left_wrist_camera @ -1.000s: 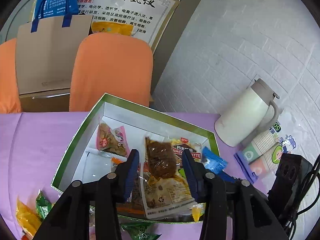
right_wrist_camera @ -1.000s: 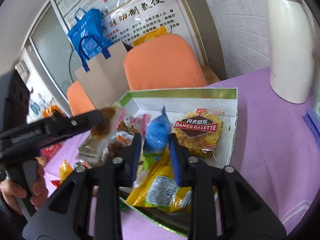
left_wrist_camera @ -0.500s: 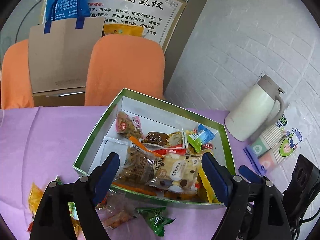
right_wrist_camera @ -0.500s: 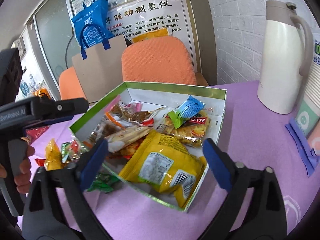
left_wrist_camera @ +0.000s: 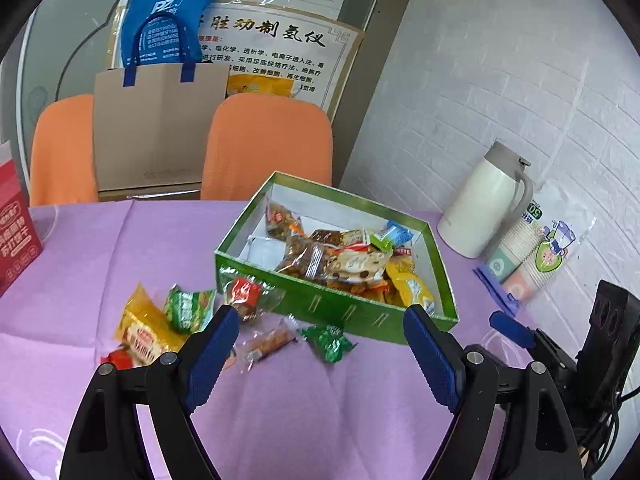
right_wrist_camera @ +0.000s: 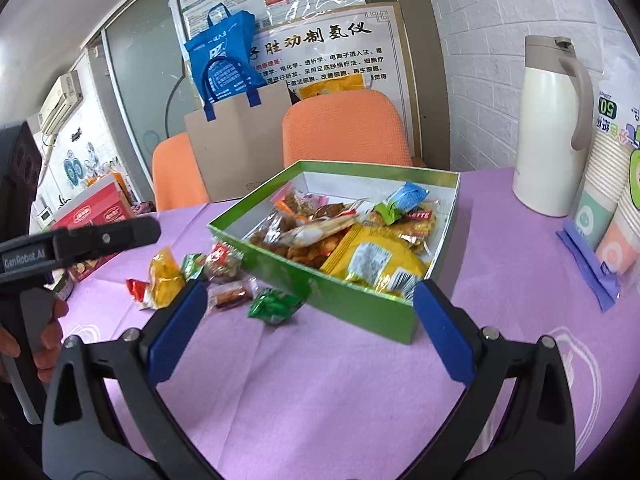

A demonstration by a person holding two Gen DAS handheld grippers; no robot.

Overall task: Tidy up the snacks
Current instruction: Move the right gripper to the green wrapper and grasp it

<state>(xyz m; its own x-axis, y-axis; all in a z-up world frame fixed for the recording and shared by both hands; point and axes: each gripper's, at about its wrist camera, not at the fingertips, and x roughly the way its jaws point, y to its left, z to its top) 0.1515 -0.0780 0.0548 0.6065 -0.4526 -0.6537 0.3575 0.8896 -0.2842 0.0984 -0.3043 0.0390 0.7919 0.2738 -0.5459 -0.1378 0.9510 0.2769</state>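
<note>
- Now filled with packets, the green box (left_wrist_camera: 332, 308) sits toward the worktop's (left_wrist_camera: 320, 420) far right; the brown snack and blue candy (right_wrist_camera: 404, 196), each clamped a second ago, lie inside.
- Both the left gripper (left_wrist_camera: 320, 336) and right gripper (right_wrist_camera: 308, 312) have drawn back, jaws apart and empty.
- Loose packets (left_wrist_camera: 160, 320) wait beside the box's near-left corner, likely next.

A white brick-patterned wall (left_wrist_camera: 500, 92) rose on the right. Two orange chairs (left_wrist_camera: 268, 144) stood behind the surface (left_wrist_camera: 320, 400), which wore a lilac cloth. A poster with Chinese lettering (right_wrist_camera: 332, 56) leaned against frosted glass panels (right_wrist_camera: 136, 92), and an air conditioner (right_wrist_camera: 62, 100) hung at far left.
</note>
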